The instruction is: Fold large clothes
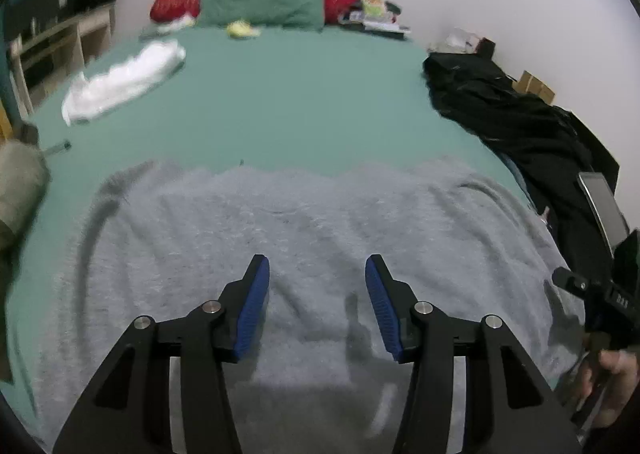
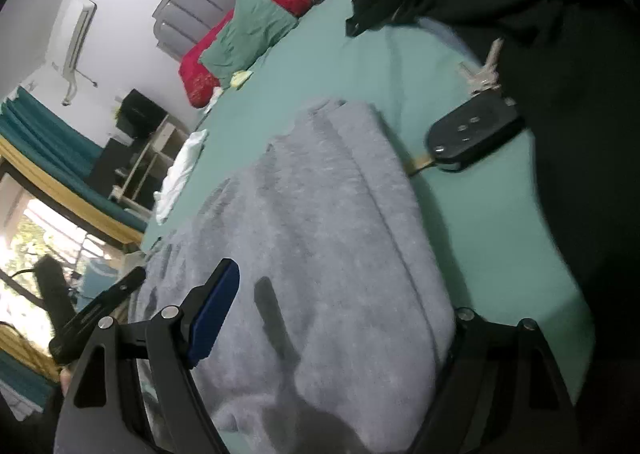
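Left wrist view: left tongs (image 1: 317, 290) part-open and empty above fluffy grey garment (image 1: 280, 221) at green bed's (image 1: 288, 93) near edge; right tongs (image 2: 344, 314) wide, straddling its fold.

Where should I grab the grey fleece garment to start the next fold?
Probably the right edge of the grey fleece garment, near the car key. It lies flat on the green sheet, so slide one finger under that free edge from the right.
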